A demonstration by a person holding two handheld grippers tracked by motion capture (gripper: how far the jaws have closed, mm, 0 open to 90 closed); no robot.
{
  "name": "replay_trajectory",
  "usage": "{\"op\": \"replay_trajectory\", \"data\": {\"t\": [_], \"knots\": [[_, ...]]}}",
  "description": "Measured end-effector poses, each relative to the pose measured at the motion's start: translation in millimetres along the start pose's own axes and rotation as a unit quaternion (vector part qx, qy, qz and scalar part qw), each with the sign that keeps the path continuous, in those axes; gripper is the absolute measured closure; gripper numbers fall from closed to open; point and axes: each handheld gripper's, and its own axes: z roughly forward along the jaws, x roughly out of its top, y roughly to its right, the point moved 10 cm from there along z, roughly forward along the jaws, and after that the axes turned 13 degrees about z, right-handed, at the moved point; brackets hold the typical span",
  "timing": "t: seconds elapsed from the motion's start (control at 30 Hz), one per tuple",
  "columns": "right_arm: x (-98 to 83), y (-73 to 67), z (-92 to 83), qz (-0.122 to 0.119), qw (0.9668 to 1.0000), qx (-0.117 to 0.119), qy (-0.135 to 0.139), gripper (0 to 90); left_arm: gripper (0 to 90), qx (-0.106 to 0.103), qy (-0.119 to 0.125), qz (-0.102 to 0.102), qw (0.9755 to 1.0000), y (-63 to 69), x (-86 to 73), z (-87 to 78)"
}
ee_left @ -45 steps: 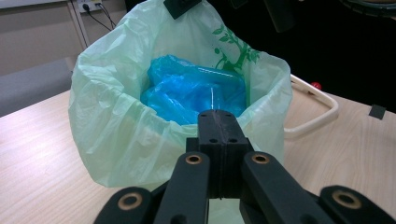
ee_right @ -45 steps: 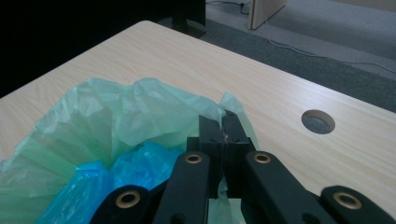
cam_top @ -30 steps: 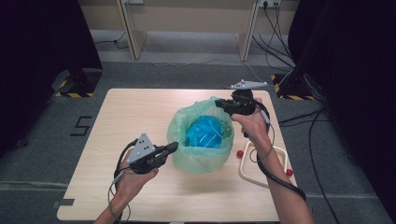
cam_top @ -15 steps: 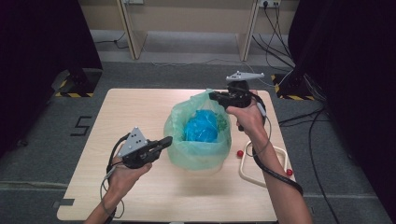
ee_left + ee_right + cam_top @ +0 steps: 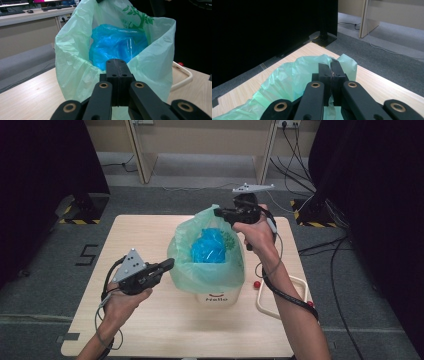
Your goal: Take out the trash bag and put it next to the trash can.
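Both grippers pinch the rim of the pale green plastic bag [image 5: 200,270] lining the white bin [image 5: 216,296]: left gripper [image 5: 167,265] at its near-left edge, right gripper [image 5: 219,212] at its far edge.

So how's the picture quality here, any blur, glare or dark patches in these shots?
High view: even light, slightly soft, with black curtains at both sides; the green bag reads clearly. Left gripper view: the left gripper looms large but sharp, and the blue bag shows mild sheen. Right gripper view: the right gripper is sharp against a near-black upper left.

bag [image 5: 200,270] in bin [image 5: 217,296] | bin on table [image 5: 150,330] (mid-table) | tray [image 5: 280,307] right
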Motion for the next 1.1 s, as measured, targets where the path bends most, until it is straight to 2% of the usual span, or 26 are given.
{"op": "replay_trajectory", "data": {"t": [0.47, 0.5, 0.53, 0.6, 0.77, 0.83, 1.1], "knots": [[24.5, -26.4, 14.0, -0.004, 0.9999, 0.013, 0.001, 90.0, 90.0, 0.015, 0.002, -0.003, 0.9999, -20.7, 9.5, -18.0], [26.1, -27.8, 15.3, -0.004, 0.9999, 0.013, 0.001, 90.0, 90.0, 0.019, 0.005, 0.003, 0.9998, -24.0, 10.7, -19.5], [27.3, -29.3, 16.9, -0.004, 0.9999, 0.014, -0.001, 90.0, 90.0, 0.02, 0.002, -0.003, 0.9998, -24.7, 10.6, -21.2], [29.8, -32.4, 20.4, -0.005, 0.9999, 0.013, -0.001, 90.0, 90.0, 0.025, 0.005, 0.004, 0.9997, -29.2, 11.6, -24.5], [32.6, -40.8, 32.2, -0.006, 0.9998, 0.015, -0.006, 90.0, 90.0, 0.034, 0.006, -0.001, 0.9994, -36.6, 8.8, -33.1], [33.8, -44.3, 36.7, -0.006, 0.9998, 0.017, -0.007, 90.0, 90.0, 0.036, 0.005, -0.01, 0.9993, -38.7, 6.6, -36.4], [35.4, -59.8, 54.5, -0.007, 0.9995, 0.026, -0.017, 90.0, 90.0, 0.052, 0.002, -0.008, 0.9986, -48.6, 1.8, -48.4]]}}
